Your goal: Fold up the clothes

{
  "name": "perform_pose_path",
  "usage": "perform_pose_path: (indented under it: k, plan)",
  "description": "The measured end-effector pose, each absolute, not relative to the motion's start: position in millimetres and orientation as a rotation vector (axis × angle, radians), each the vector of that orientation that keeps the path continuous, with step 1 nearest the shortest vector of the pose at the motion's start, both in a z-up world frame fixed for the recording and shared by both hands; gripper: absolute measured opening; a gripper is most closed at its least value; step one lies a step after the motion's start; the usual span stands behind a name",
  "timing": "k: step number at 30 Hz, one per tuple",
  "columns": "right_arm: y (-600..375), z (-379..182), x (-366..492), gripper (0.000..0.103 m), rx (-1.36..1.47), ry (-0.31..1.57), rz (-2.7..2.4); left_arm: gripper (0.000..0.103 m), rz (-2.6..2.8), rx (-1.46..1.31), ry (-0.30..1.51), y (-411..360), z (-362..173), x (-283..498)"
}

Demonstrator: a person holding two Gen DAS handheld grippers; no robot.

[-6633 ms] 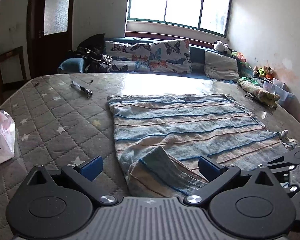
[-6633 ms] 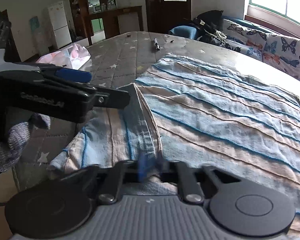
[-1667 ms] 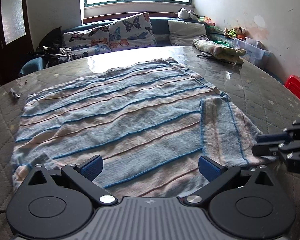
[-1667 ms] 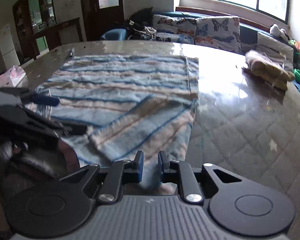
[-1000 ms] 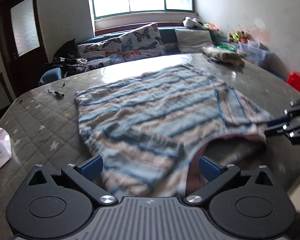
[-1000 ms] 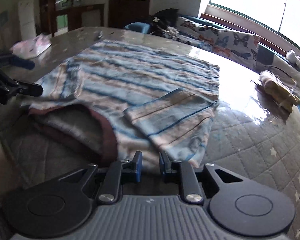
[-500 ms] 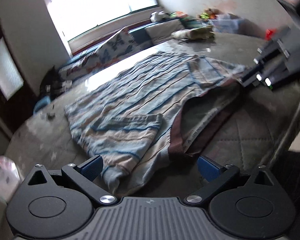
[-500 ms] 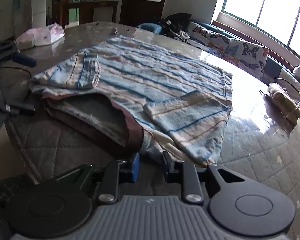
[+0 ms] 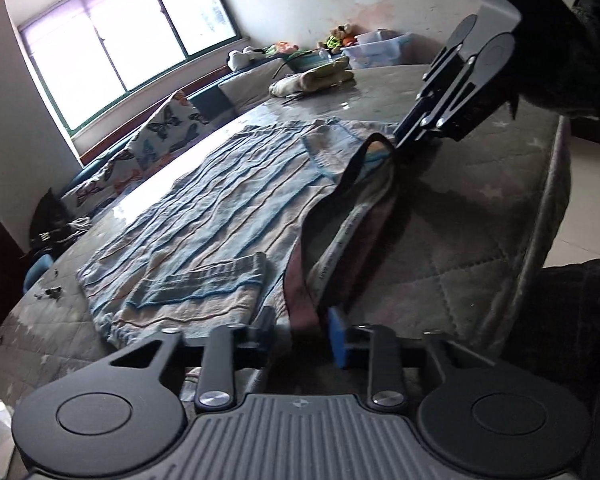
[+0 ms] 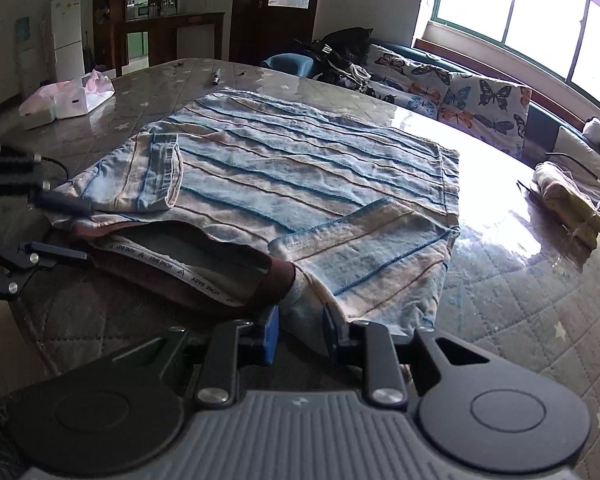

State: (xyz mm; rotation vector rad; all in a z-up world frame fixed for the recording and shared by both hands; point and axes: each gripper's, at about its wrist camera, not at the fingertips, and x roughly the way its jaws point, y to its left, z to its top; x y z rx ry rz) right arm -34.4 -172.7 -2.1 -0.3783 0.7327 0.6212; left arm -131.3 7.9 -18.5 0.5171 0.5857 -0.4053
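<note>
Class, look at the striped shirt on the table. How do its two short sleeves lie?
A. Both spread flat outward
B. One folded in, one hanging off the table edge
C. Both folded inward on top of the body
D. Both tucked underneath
C: on the striped shirt, the left sleeve and the right sleeve both lie folded in over the body.

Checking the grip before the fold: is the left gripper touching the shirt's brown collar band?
Touching. The left wrist view shows the left gripper, whose jaws have just been closing, with the striped shirt's brown collar band pinched between its pads.
</note>
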Motion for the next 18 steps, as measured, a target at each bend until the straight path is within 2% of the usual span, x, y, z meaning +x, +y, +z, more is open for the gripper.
perform_pose_path:
  k: [4,5,7,9,14,18]
  plan:
    - [-172,-2,-36,0.024,-0.4,0.733,0.628,0.008,-0.384,0.459,0.574,14,-8,-124]
    - [-173,-2,-37,0.024,-0.405,0.733,0.63,0.001,-0.374,0.441,0.572,17,-5,-121]
    - [-174,-2,-38,0.026,-0.416,0.734,0.635,0.001,-0.36,0.399,0.569,23,4,-115]
    - [-174,-2,-41,0.034,-0.436,0.728,0.638,0.001,-0.343,0.372,0.564,27,11,-106]
    - [-172,-10,-46,0.034,-0.504,0.724,0.651,0.002,-0.403,0.35,0.599,30,16,-100]
    - [-169,-13,-46,0.035,-0.515,0.709,0.657,0.01,-0.462,0.401,0.623,23,10,-114]
